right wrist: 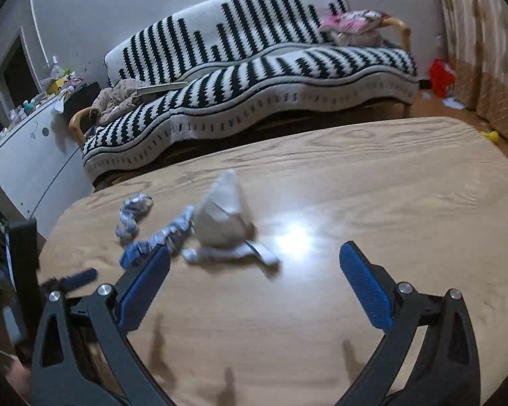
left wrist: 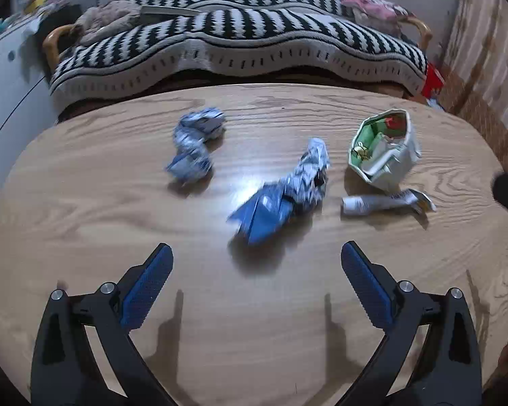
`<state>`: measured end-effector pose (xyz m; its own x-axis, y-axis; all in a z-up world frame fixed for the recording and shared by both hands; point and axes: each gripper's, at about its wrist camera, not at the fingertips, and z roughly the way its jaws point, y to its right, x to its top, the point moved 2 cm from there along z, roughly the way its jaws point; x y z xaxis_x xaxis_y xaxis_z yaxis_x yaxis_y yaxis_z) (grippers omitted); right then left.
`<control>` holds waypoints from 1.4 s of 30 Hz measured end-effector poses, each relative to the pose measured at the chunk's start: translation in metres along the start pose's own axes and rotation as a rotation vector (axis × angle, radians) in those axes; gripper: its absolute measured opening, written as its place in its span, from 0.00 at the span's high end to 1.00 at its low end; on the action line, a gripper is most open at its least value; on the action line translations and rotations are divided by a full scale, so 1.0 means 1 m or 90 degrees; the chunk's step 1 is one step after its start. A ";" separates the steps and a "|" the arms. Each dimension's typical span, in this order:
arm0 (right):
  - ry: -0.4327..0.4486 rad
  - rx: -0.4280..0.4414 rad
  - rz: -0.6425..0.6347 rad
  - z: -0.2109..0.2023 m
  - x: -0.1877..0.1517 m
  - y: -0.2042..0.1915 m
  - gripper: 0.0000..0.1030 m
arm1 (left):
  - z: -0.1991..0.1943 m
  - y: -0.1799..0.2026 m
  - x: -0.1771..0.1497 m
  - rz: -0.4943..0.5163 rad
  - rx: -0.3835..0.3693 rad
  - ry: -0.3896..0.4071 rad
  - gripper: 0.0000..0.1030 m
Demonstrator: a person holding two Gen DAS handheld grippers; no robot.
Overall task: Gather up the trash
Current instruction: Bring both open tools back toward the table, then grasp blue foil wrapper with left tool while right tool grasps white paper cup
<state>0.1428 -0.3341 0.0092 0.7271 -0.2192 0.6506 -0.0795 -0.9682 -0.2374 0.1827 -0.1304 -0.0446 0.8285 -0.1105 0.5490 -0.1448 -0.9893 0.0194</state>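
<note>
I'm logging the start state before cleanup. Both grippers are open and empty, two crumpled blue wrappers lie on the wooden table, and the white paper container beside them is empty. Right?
Not quite: the white paper container is not empty. The left wrist view looks into its mouth and shows scraps inside, something red and something yellowish. The rest holds: left gripper and right gripper are open and empty, and the two crumpled blue wrappers lie on the wooden table.

Bare table (left wrist: 254, 321) lies before the crumpled blue wrapper (left wrist: 281, 196).

Oval light-wood table (left wrist: 118, 209), crumpled blue-and-white wrapper (left wrist: 196, 147) at ten o'clock of centre, larger blue crumpled wrapper (left wrist: 284, 193) at centre, white folded paper bin (left wrist: 384, 149) at two o'clock, white tube (left wrist: 382, 203) just beside it at six o'clock
</note>
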 end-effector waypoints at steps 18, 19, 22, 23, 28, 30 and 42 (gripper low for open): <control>-0.080 -0.014 -0.063 0.106 0.010 -0.027 0.49 | 0.052 0.019 0.035 0.094 -0.033 0.019 0.55; -0.079 -0.010 -0.068 0.105 0.009 -0.028 0.49 | 0.050 0.019 0.035 0.092 -0.023 0.017 0.71; -0.075 0.018 -0.057 0.100 0.007 -0.027 0.49 | 0.048 0.012 0.035 0.054 -0.038 0.005 0.72; -0.073 0.025 -0.053 0.098 0.008 -0.027 0.49 | 0.046 0.008 0.035 0.033 -0.045 0.001 0.72; -0.055 0.043 -0.046 0.081 0.011 -0.026 0.49 | 0.035 0.005 0.038 0.004 -0.057 0.007 0.72; -0.058 0.061 -0.045 0.077 0.011 -0.027 0.49 | 0.033 0.008 0.036 0.010 -0.058 0.006 0.72; -0.063 0.053 -0.057 0.077 0.008 -0.029 0.49 | 0.034 0.017 0.029 0.050 -0.011 0.003 0.72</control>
<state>0.2033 -0.2983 -0.0337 0.7926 -0.1158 0.5986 0.0420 -0.9691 -0.2430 0.2228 -0.1538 -0.0564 0.8119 -0.1866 0.5531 -0.2178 -0.9759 -0.0095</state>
